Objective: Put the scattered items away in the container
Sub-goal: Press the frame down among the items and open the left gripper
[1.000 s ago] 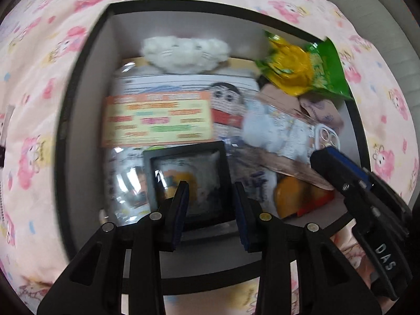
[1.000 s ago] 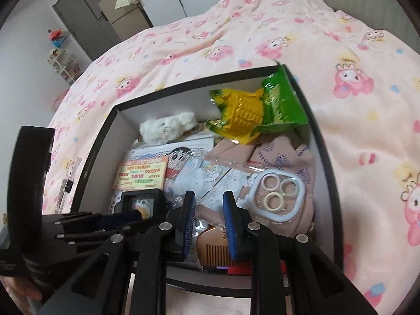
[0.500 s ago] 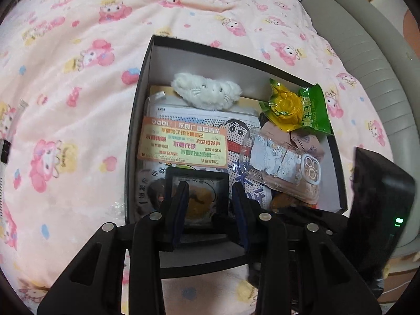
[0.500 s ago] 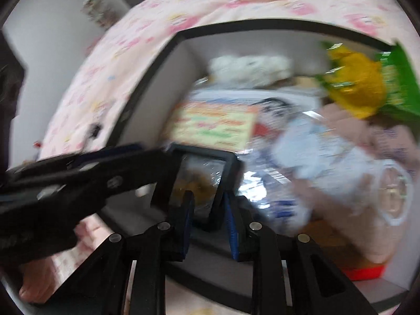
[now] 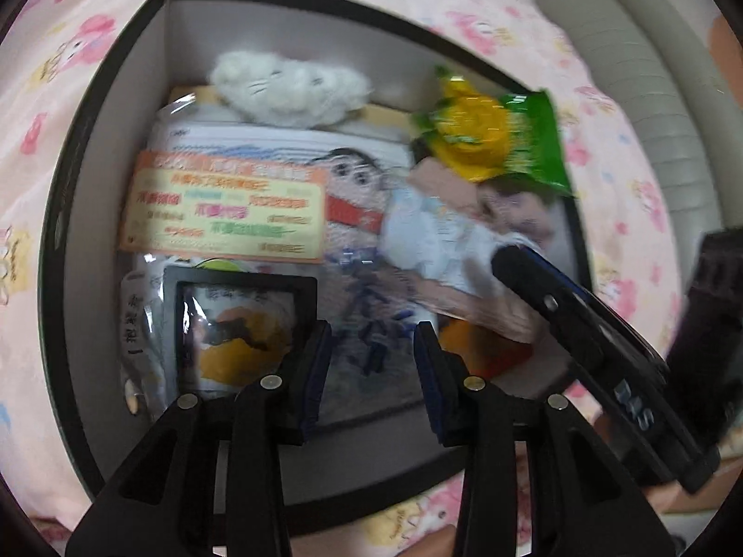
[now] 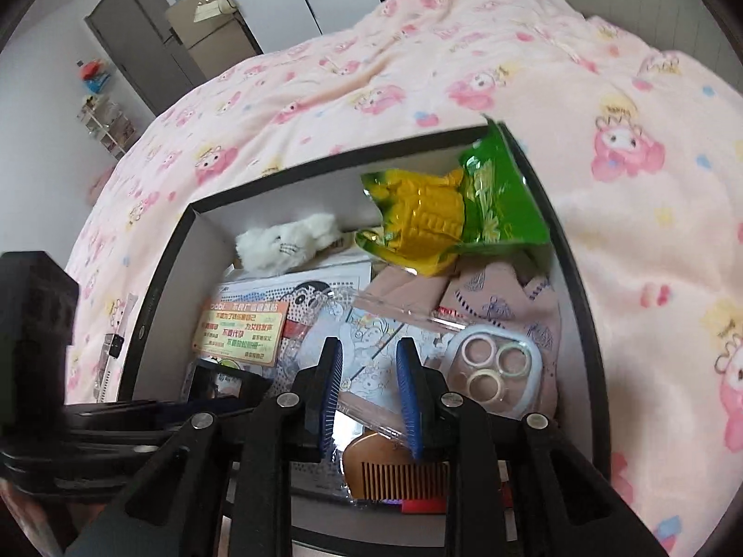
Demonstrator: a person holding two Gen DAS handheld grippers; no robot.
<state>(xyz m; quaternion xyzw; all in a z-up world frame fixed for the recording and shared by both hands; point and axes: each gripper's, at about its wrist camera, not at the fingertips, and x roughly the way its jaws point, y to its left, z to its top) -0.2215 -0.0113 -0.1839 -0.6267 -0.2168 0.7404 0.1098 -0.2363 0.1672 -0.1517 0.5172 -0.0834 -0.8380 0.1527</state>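
Over the box, both the left gripper and the right gripper are hovering spread and empty. Tidying seems nearly finished; next, checking the blanket toward 12 o'clock for leftovers.

Black box w/ white inside, open, sits on the bed. Inside: white plush toy at far wall; green/yellow snack bag in far right corner, propped on the rim; orange card flat on a cartoon sheet; small black frame near left; clear phone case on pink cloth at right; wooden comb at near edge.
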